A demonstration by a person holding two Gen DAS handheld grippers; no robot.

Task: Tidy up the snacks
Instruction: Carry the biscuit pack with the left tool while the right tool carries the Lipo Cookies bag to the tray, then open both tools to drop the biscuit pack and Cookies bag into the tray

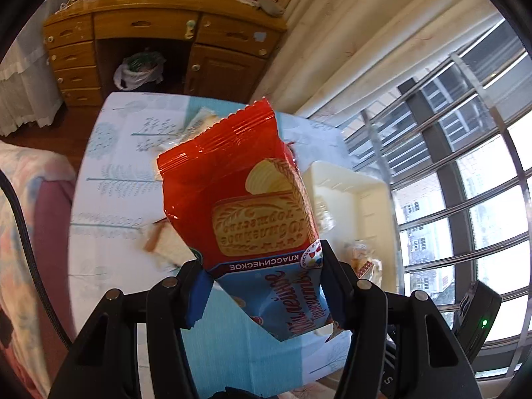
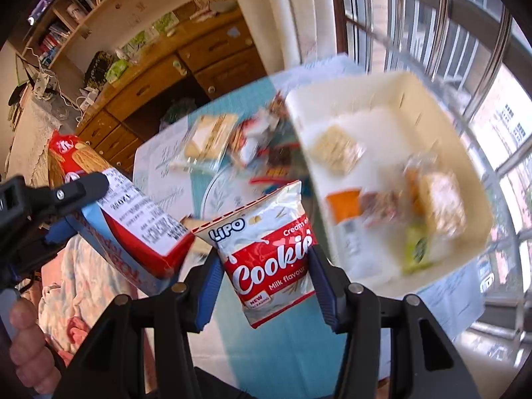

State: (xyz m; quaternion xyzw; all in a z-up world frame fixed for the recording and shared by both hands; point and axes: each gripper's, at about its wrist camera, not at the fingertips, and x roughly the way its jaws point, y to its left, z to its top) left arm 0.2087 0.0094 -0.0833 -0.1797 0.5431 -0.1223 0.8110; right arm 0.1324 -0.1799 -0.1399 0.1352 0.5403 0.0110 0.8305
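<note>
Both grippers grip packets above the table: left gripper (image 1: 266, 266) clamps a red-and-blue foil biscuit packet (image 1: 242, 206), right gripper (image 2: 264, 266) clamps a white-and-red Lipo cookie pouch (image 2: 269, 249). Cream plastic bin (image 2: 382, 99), holding snacks, sits right; loose wrapped snacks (image 2: 212, 136) lie far left.

Two biscuit packs in the air, cream bin half filled

The red-and-blue biscuit pack (image 1: 246, 219) is tilted, its crimped end uppermost; the white-and-red Lipo cookie pack (image 2: 269, 252) stands nearly upright. The cream bin (image 2: 392, 99) holds several wrapped snacks, and loose snack packets (image 2: 229, 139) lie just beside it.
</note>
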